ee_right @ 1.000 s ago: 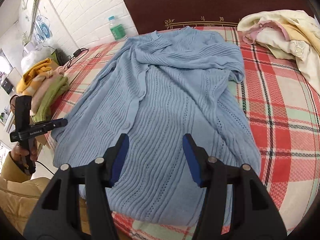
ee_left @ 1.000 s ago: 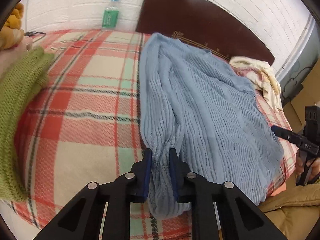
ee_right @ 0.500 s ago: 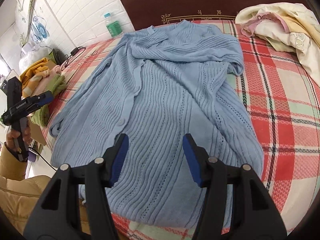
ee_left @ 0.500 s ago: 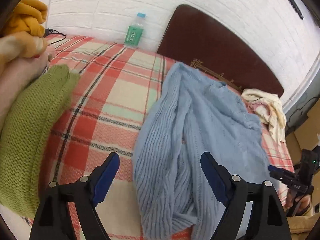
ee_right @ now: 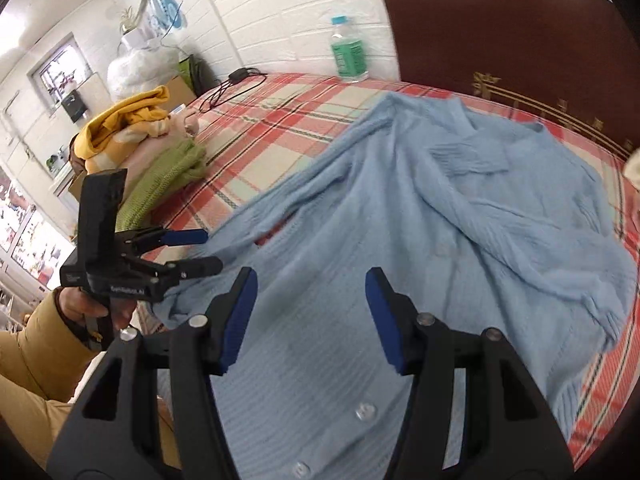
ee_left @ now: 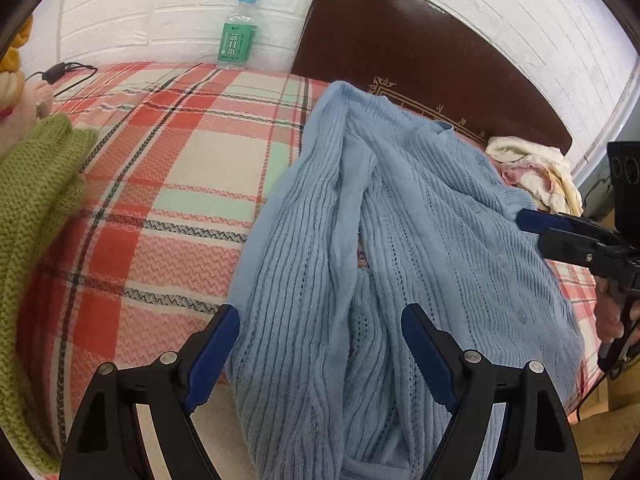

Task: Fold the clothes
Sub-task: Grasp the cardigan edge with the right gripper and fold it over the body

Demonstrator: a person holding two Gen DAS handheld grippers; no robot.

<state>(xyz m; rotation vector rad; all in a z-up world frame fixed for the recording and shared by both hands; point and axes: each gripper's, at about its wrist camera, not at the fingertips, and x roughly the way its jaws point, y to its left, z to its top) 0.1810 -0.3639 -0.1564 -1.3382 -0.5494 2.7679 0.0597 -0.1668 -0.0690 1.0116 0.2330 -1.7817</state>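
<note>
A light blue knit cardigan (ee_left: 400,240) lies spread on the plaid bed, buttons up, one sleeve folded across its chest (ee_right: 500,208). My left gripper (ee_left: 320,344) is open and empty, its jaws standing wide over the cardigan's near left edge; it also shows in the right wrist view (ee_right: 208,248) at that edge. My right gripper (ee_right: 312,308) is open and empty just above the cardigan's front, near its buttons. In the left wrist view it (ee_left: 532,220) comes in from the right, over the cardigan's right side.
A pile of folded clothes, green knit (ee_left: 36,200) under pink and yellow (ee_right: 132,120), sits at the bed's left. A green-labelled water bottle (ee_left: 237,34) stands by the white brick wall. A dark wooden headboard (ee_left: 420,48) and cream clothes (ee_left: 536,172) are at the far end. A black cable (ee_right: 232,88) lies on the bedspread.
My left gripper was shut on the cardigan's edge, then let go and opened wide. My right gripper stayed open and moved forward over the cardigan, turning left.
</note>
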